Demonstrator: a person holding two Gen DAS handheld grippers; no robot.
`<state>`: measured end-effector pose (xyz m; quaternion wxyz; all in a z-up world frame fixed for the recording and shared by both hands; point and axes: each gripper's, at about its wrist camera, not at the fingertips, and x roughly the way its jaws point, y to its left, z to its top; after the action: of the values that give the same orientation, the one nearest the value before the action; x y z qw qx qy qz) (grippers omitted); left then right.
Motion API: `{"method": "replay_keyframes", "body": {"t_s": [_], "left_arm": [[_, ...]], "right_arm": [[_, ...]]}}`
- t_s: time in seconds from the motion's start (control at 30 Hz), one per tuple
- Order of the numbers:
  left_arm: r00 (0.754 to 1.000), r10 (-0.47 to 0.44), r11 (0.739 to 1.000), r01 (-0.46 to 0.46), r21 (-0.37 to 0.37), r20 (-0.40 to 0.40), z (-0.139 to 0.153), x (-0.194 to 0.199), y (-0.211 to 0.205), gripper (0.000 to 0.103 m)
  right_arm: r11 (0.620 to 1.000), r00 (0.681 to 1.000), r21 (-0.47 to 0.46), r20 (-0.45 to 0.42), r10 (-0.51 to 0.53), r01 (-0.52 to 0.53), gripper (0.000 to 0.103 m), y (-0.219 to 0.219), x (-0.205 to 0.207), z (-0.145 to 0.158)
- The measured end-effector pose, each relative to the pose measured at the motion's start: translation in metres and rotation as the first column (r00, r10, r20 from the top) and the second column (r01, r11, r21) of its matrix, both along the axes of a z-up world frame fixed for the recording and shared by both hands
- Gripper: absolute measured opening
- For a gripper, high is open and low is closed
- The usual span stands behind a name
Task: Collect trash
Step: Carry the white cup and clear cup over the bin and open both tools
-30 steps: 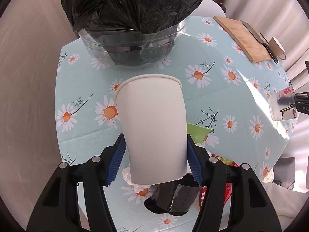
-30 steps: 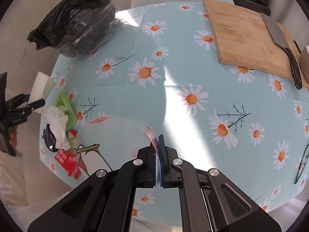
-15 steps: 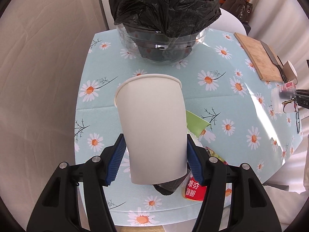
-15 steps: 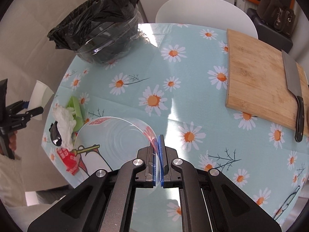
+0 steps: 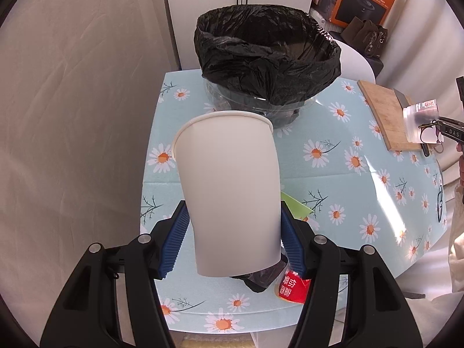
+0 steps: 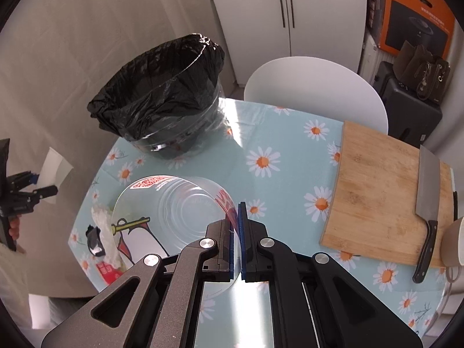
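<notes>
Left gripper (image 5: 233,232) clamped on a white paper cup (image 5: 229,191), blue pads (image 5: 175,239) pressed to both sides of its lower half, rim pointing away and tilted slightly left, cup held above the table; under and just behind the cup's base a dark crumpled wrapper (image 5: 261,277) and a red packet (image 5: 291,287) lie on the near table edge, a green scrap (image 5: 294,207) poking out beside the cup's right side; right gripper (image 6: 236,240) closed on the rim wall of a clear plastic cup (image 6: 174,211) with a penguin print and red label, thin wall pinched between the pads, mouth facing away to the left; through and past that cup, a white tissue wad (image 6: 101,232) and more litter sit at the table's left edge; table (image 6: 278,179) has a light blue daisy cloth; farther right, a wooden cutting board (image 6: 380,185) with a cleaver (image 6: 426,203) lying on it, a beige mug (image 6: 452,246) just beside the board's near corner; far end of the table — a clear bin lined with a black trash bag (image 5: 266,58), mouth open, standing upright, well apart from both cups; behind it a white chair back (image 6: 316,92); beyond, white cabinet doors (image 6: 290,8) and an orange appliance box (image 6: 414,14).
</notes>
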<state>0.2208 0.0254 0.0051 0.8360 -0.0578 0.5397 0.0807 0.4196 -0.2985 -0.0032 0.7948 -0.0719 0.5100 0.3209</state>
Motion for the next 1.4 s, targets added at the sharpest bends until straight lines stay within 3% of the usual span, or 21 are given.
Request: {"method": "replay_keyframes", "body": {"t_s": [0.3, 0.5, 0.87, 1.3, 1.37, 1.4], "left_arm": [[0.99, -0.107, 0.994, 0.103, 0.042, 0.096, 0.045, 0.062, 0.008, 0.061], [0.972, -0.204, 0.979, 0.199, 0.054, 0.115, 0.056, 0.102, 0.01, 0.061], [0.957, -0.269, 0.963, 0.27, 0.005, 0.107, 0.038, 0.167, 0.037, 0.062], [0.941, -0.317, 0.948, 0.319, 0.0, 0.115, 0.019, 0.217, 0.056, 0.062], [0.943, -0.303, 0.952, 0.306, -0.003, 0.134, 0.016, 0.221, 0.057, 0.067], [0.948, -0.283, 0.959, 0.284, 0.013, 0.144, 0.016, 0.221, 0.058, 0.085]], "right_arm": [[1.0, 0.996, -0.003, 0.084, 0.03, -0.029, 0.003, 0.034, 0.021, 0.046], [0.999, 0.993, 0.025, 0.114, 0.031, -0.034, 0.003, 0.062, 0.039, 0.07], [0.999, 0.988, 0.043, 0.157, 0.003, -0.009, 0.003, 0.123, 0.069, 0.09], [0.998, 0.989, -0.003, 0.133, 0.058, -0.058, 0.003, 0.18, 0.097, 0.071], [0.998, 0.986, -0.001, 0.156, 0.066, -0.066, 0.006, 0.184, 0.097, 0.069], [0.998, 0.983, -0.02, 0.171, 0.065, -0.062, 0.01, 0.186, 0.096, 0.066]]}}
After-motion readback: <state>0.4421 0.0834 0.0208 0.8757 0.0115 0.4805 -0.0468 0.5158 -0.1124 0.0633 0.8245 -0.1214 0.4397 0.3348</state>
